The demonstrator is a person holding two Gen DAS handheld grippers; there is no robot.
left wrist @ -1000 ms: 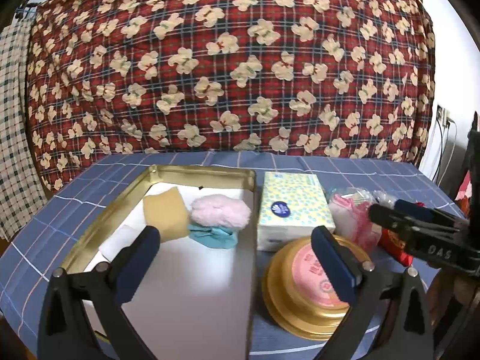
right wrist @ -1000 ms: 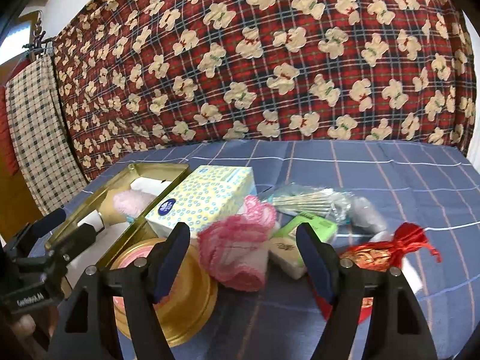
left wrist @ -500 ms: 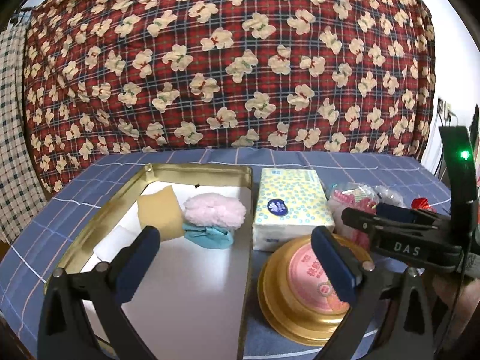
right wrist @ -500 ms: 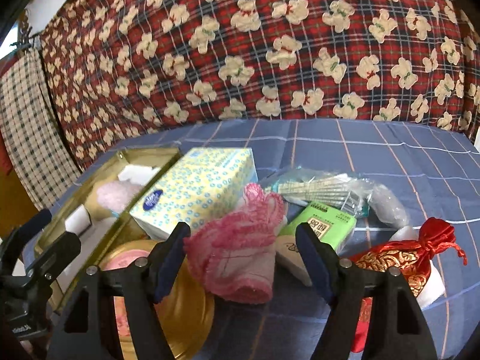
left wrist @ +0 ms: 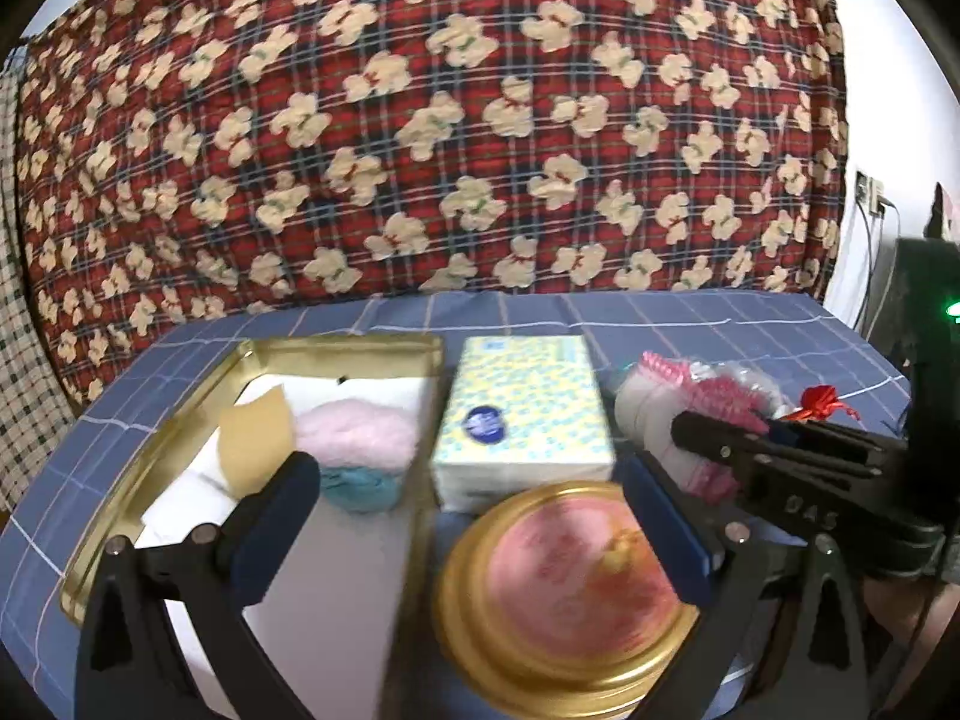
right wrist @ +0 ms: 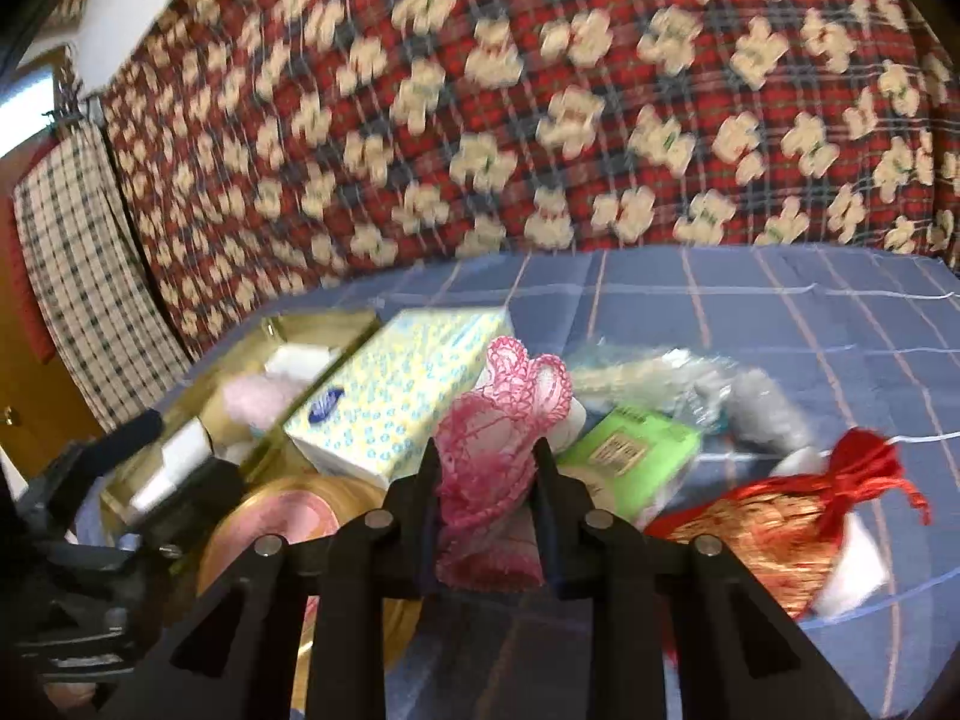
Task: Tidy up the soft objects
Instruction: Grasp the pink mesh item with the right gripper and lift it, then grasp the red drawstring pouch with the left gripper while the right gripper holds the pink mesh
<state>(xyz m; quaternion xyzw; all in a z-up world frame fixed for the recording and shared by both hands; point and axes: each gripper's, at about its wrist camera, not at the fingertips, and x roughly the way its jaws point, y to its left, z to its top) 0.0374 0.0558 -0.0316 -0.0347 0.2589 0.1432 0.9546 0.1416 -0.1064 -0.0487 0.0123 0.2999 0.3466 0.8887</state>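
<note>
tissue box walls tray from clutter.

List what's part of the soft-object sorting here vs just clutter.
Job: right gripper, jaws just closed on pink mesh scrunchie; gold tray holding pink puff, teal cloth.
Clutter: tissue pack, round gold tin, green packet, red pouch.

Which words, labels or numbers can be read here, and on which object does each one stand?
"DAS": on the side of the right gripper.
Tissue box: blue oval logo, unreadable.
Green packet: print too blurred.
Round gold tin: pink lid print too blurred.
</note>
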